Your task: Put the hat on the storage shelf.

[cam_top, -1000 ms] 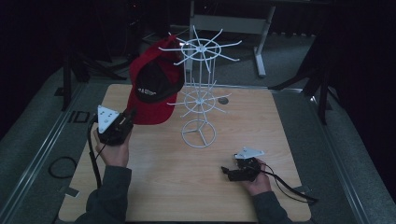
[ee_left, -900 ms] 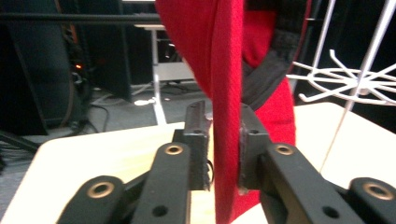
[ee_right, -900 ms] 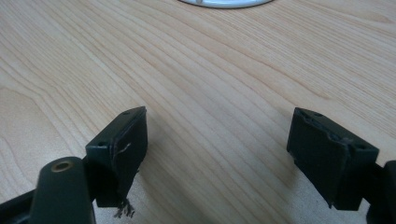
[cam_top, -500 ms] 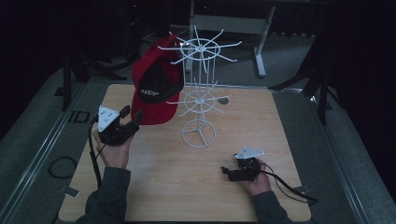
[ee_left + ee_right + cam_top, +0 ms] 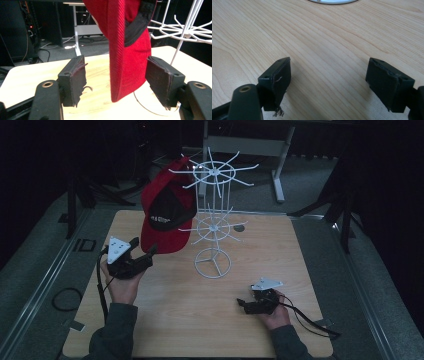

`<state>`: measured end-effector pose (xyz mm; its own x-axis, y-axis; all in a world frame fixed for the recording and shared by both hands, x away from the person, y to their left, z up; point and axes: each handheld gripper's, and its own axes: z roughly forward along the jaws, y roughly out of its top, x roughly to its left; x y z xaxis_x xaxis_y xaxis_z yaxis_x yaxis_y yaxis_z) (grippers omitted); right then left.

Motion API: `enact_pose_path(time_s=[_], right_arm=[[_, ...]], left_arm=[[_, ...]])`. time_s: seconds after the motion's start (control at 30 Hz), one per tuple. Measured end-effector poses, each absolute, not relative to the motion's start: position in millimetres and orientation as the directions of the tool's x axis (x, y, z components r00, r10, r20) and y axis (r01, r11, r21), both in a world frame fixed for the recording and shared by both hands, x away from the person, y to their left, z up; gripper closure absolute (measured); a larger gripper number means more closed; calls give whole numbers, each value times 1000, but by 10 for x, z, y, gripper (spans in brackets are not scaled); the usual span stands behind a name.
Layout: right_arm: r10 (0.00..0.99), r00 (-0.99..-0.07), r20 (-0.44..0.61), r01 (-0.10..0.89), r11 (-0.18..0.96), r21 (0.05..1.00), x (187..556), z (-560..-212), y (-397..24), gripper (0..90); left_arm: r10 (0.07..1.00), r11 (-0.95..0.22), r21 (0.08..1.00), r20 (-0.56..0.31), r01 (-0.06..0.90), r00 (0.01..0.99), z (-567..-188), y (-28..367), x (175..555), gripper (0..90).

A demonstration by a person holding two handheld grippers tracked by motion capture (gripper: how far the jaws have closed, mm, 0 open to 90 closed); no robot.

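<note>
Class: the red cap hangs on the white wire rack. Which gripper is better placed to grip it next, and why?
Left. The left gripper is open with the red cap brim between its fingers; the right gripper rests open, low, far from it.

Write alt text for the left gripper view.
A red cap hangs with its brim between the open black jaws of the left hand-held gripper, neither pad touching it. Behind are a white wire rack and the wooden table.

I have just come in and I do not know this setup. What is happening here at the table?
A person holds a two-jaw gripper in each hand at a wooden table. A red cap hangs on a white wire rack. The left gripper is open, with the cap's brim between its jaws but not clamped. The right gripper is open and low over bare table near the rack's base.
</note>
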<state>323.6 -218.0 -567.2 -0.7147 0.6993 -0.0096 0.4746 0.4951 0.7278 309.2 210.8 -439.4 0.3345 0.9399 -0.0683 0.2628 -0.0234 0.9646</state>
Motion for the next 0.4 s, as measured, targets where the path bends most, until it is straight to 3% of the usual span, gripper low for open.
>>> enact_pose_path(time_s=[0.4], right_arm=[[699, -715, -12, 473, 496, 728, 3237, -5673, -2180, 201]], left_arm=[[931, -17, 956, -92, 293, 353, -4553, 2148, 3035, 304]])
